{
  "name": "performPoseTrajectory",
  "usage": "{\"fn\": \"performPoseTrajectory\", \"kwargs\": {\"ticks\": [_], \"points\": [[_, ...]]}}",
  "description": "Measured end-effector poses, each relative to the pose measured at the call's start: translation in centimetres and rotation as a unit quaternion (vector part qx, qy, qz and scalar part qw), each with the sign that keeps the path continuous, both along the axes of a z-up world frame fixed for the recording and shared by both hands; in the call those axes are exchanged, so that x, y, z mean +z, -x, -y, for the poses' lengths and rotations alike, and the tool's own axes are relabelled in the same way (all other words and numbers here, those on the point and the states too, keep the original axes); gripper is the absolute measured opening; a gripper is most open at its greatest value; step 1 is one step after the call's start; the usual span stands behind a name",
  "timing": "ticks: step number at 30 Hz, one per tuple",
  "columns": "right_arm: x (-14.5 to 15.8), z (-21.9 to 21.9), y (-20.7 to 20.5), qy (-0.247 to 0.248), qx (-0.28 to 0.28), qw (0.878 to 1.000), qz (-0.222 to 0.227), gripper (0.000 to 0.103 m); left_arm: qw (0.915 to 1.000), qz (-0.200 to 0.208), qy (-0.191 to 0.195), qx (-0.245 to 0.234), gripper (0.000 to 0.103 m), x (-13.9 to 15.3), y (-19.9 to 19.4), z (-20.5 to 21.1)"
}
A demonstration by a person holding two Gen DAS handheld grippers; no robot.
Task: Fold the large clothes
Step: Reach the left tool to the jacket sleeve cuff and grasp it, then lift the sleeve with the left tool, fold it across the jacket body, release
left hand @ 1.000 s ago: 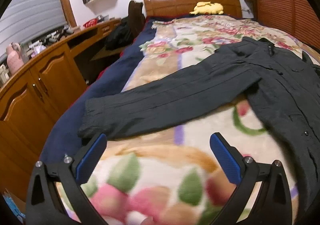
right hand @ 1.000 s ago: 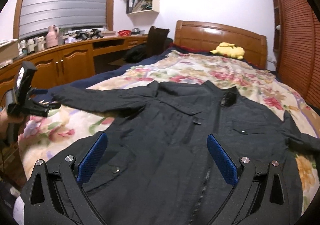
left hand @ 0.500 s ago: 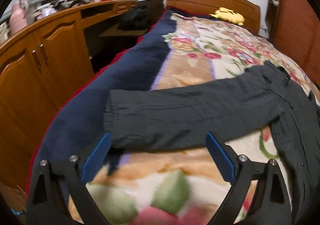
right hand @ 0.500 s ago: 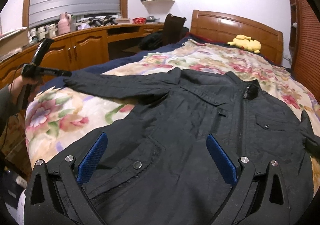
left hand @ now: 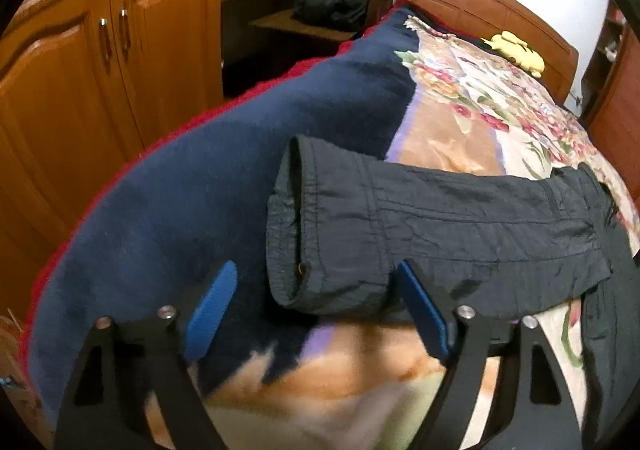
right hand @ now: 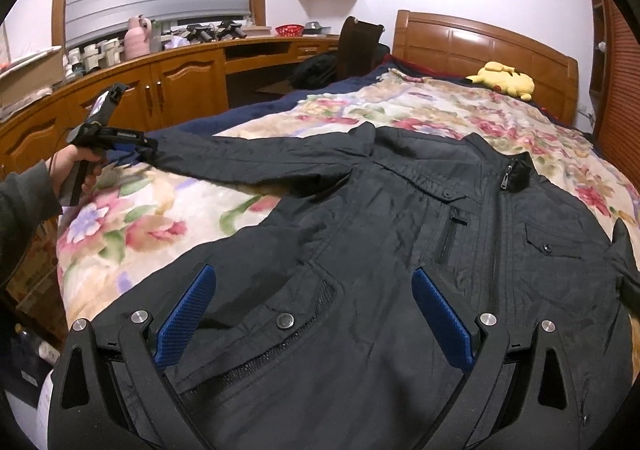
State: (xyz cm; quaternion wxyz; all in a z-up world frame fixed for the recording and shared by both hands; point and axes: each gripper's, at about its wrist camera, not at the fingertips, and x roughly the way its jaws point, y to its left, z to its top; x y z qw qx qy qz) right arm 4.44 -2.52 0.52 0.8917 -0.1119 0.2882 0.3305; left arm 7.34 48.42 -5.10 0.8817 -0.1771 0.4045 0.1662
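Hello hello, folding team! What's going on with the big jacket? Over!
Left tongs open, at the sleeve cuff, not gripping. Right tongs open over the jacket hem. Jacket flat on the bed, zipped, unfolded. Nothing in the way.

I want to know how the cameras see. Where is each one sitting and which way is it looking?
Left wrist: sits on the left gripper, looks along the bed at the jacket's sleeve cuff; only its blue fingers show.
Right wrist: sits on the right gripper above the black jacket, faces the headboard; shows the left hand.
Both see the jacket, the flowered blanket and the yellow plush toy.
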Motion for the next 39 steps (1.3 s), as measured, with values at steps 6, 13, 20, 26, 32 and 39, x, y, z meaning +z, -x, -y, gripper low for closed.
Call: {"fn": "performPoseTrajectory", "kwargs": {"ticks": [6, 13, 20, 26, 32, 39], "points": [[0.0, 0.9, 0.0, 0.001, -0.005, 1.000, 0.000, 0.100, 0.9995, 0.010, 0.028, -0.005, 0.043, -0.3, -0.3, -0.1], [-0.2, 3.1, -0.4, 0.006, -0.016, 1.000, -0.002, 0.099, 0.9990, 0.015, 0.019, -0.037, 0.007, 2.0, -1.2, 2.4], [0.7, 7.0, -0.2, 0.007, -0.042, 0.999, 0.009, 0.098, 0.9915, 0.058, -0.024, -0.114, 0.004, 8.8, -2.2, 10.8], [1.0, 10.9, -0.2, 0.004, -0.074, 0.997, 0.007, 0.098, 0.9777, 0.086, -0.041, -0.187, 0.004, 13.7, -3.5, 19.4], [1.6, 14.6, 0.1, -0.005, -0.103, 0.995, 0.009, 0.098, 0.9567, 0.110, -0.050, -0.265, 0.004, 17.6, -4.6, 29.0], [2.2, 18.6, 0.8, -0.014, -0.130, 0.991, 0.012, 0.098, 0.9237, 0.123, -0.065, -0.357, 0.004, 20.6, -3.9, 40.5]]}}
